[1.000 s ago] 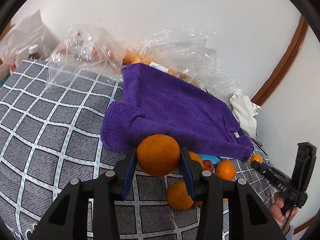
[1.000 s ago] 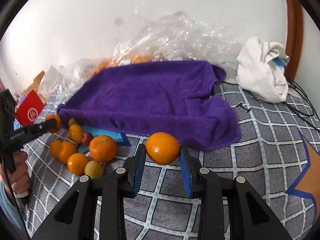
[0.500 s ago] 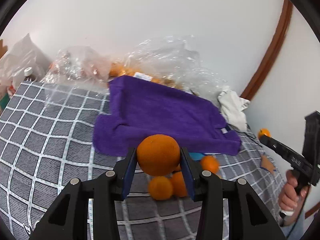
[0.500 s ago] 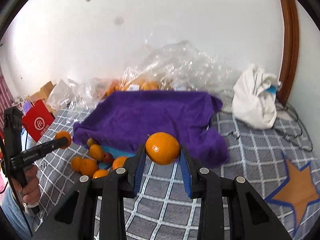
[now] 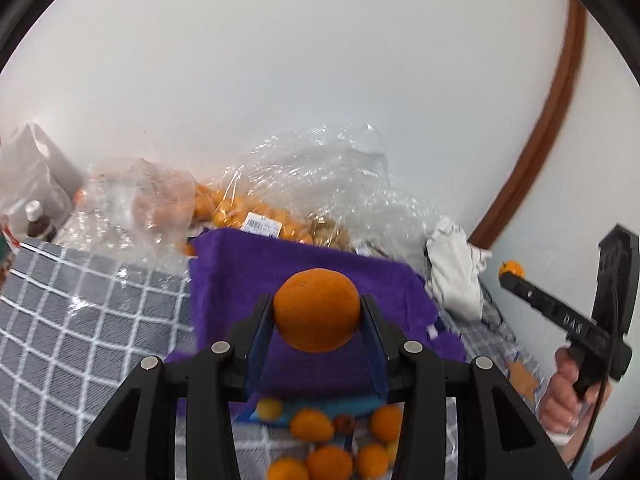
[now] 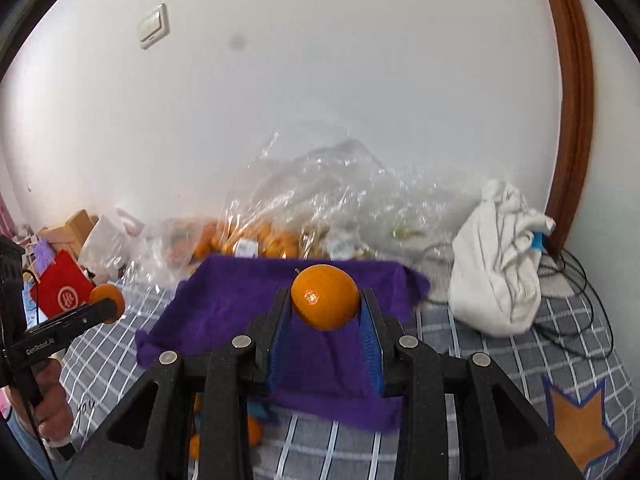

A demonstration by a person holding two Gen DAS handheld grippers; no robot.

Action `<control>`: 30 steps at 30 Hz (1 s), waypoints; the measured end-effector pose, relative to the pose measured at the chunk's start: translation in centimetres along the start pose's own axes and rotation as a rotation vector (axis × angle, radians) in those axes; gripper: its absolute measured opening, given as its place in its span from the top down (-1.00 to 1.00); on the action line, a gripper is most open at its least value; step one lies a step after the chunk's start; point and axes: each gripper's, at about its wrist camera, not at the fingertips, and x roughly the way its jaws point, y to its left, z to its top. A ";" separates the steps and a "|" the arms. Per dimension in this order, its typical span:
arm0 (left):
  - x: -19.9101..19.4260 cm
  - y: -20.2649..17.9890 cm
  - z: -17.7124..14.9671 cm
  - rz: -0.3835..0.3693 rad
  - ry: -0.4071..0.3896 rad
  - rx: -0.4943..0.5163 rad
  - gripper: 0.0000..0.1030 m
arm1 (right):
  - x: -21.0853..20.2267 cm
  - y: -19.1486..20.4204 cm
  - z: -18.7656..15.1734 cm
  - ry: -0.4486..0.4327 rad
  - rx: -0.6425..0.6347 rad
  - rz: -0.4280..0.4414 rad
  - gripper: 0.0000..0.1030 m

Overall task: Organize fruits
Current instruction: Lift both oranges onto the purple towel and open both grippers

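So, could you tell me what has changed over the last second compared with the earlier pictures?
Both grippers have risen away from the bed: the purple towel and the loose fruit pile now sit lower in both views, with more wall visible. Nothing was picked up or released. The left gripper still clamps its orange, the right gripper its own orange. Towel and pile stayed put.

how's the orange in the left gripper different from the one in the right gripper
The left gripper's orange looks matte with a dull, even skin; the right gripper's orange is glossy with a bright highlight. The left one shows only a tiny dark speck near its top, while the right one has a short stem stub sticking up. Both are round, orange and clamped between blue pads above the purple towel.
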 end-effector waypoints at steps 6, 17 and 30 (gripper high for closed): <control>4.7 1.6 0.9 0.064 -0.005 -0.019 0.21 | 4.7 -1.5 -0.7 0.049 0.046 0.004 0.35; 8.4 5.2 -1.5 0.110 0.067 -0.063 0.21 | 11.3 -2.9 -4.3 0.217 0.029 -0.029 0.35; 10.7 3.3 -3.2 0.188 0.169 0.071 0.21 | 13.0 -2.4 -6.1 0.266 -0.001 -0.044 0.34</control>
